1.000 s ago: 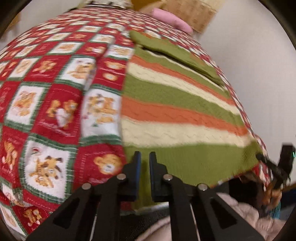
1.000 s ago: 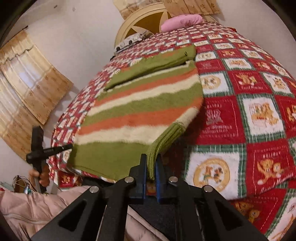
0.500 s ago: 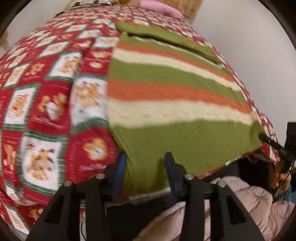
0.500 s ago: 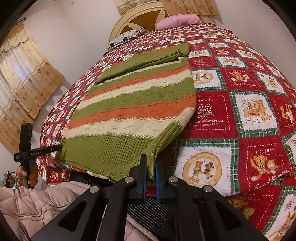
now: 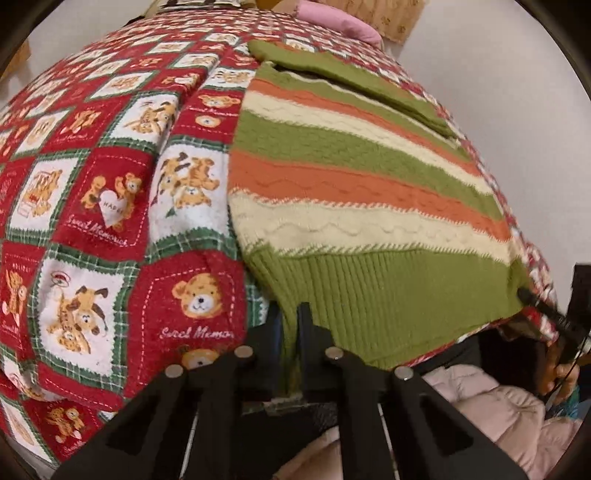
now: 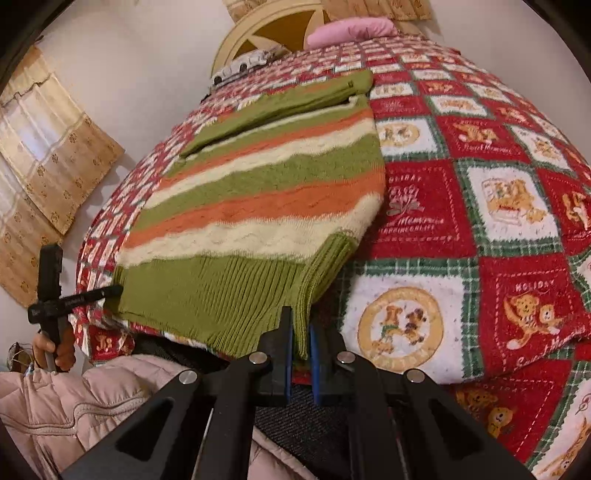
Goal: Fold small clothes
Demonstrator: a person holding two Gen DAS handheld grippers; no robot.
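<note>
A knitted sweater with green, orange and cream stripes lies flat on the bed, its ribbed green hem toward me and one green sleeve folded across the far end. My left gripper is shut on the hem's left corner. My right gripper is shut on the hem's right corner, where the sweater lifts slightly off the bed. Each wrist view shows the other gripper at the opposite hem corner, held by a hand.
The bed carries a red, white and green teddy-bear bedspread with bare cover on both sides of the sweater. A pink pillow and a headboard are at the far end. A person's pink padded jacket is against the near edge.
My left gripper opened, slid over the hem's left corner and shut on it. The right gripper kept its hold on the other corner and the sweater now lies flatter.
</note>
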